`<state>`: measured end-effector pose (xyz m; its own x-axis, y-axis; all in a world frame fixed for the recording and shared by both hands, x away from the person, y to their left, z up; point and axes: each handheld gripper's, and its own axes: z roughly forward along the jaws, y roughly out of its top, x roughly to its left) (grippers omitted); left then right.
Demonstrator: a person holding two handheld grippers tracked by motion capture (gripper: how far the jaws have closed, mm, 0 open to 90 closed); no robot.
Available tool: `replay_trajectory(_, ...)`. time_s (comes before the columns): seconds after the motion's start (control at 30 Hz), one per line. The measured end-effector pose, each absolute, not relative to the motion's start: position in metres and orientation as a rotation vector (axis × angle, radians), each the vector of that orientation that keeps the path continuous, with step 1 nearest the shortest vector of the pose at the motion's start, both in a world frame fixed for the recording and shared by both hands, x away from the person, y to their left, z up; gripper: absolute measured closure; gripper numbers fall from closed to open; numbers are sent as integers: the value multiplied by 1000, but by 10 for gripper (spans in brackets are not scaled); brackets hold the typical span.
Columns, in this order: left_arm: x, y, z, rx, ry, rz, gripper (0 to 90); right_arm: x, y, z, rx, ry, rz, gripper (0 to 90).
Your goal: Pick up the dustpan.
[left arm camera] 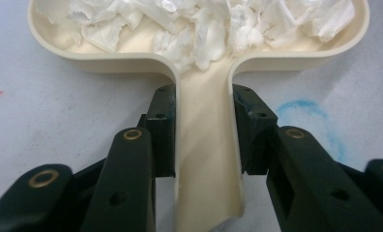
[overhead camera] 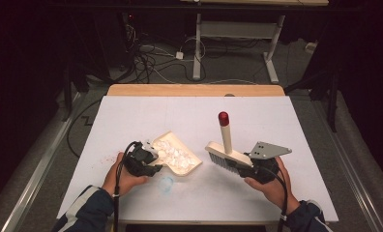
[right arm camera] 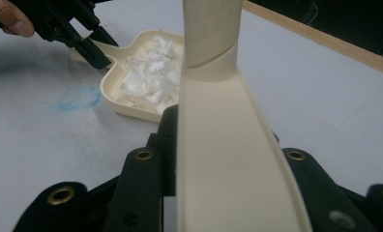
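Dustpan [overhead camera: 182, 159]: cream, one, flat on white tabletop [overhead camera: 257, 116], left of centre, handle toward person.
Paper scraps [left arm camera: 204, 24]: white, torn, heaped inside pan; too many and too tangled to count.
Left tongs [left arm camera: 204, 130]: clamped on dustpan handle, one jaw pressed to each side, seen plainly in left gripper view.
Blue mark [right arm camera: 79, 98]: one faint ring on tabletop, just beside pan, toward person.
Brush [overhead camera: 228, 154]: one, cream, red-tipped handle pointing away from person, bristles facing pan, apart from it.
Right tongs [overhead camera: 250, 166]: closed around brush body; far jaw hidden behind cream body in right gripper view.
Step in hand (judged): scraps already gathered in pan, both tools held, sweeping seemingly finished or paused.
Next move (judged): either lifting pan level to carry scraps off, or bringing brush back to pan lip; steady, untilted hold needed so scraps stay in.
Count: two tongs, one dustpan, one brush.
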<state>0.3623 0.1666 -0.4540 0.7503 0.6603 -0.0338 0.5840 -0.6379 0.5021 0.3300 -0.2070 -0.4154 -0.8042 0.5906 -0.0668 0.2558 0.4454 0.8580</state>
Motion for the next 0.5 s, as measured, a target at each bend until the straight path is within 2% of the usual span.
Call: replay_trajectory(0.5,361,182,-452,2423,1008,225,635,317,-227,-421,774,2388,1277,677)
